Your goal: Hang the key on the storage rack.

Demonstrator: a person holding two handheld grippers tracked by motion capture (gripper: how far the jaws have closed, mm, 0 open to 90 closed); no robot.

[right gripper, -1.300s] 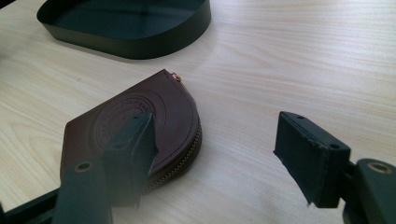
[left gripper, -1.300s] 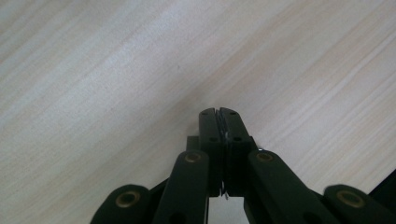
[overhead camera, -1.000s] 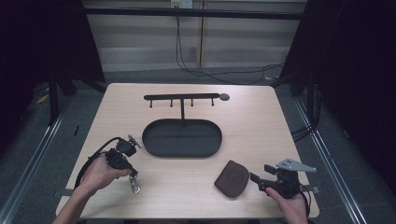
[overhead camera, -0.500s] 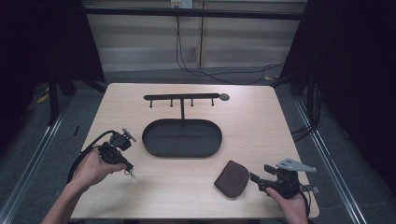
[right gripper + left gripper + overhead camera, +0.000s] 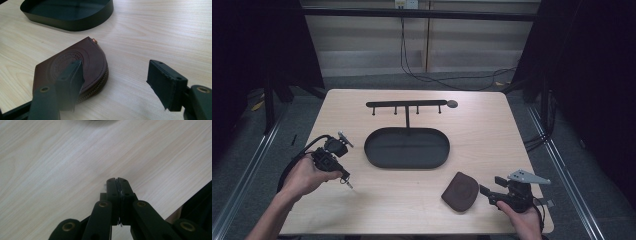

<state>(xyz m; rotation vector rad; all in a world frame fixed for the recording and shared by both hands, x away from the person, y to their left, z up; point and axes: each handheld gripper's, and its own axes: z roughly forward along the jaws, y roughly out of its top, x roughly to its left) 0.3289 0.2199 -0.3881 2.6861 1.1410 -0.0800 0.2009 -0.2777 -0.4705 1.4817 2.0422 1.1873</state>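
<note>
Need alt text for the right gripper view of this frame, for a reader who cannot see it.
A brown leather coin pouch with a zip edge lies flat on the light wooden table, just ahead of the right gripper, whose two black fingers stand wide apart with nothing between them. Behind the pouch sits a dark oval tray.

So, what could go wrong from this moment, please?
The left gripper is shut on a small metal piece; the hold looks thin, so it may slip out and drop on the table. The right gripper stands open beside the brown pouch; one jaw overlaps it, so closing might push it away.
</note>
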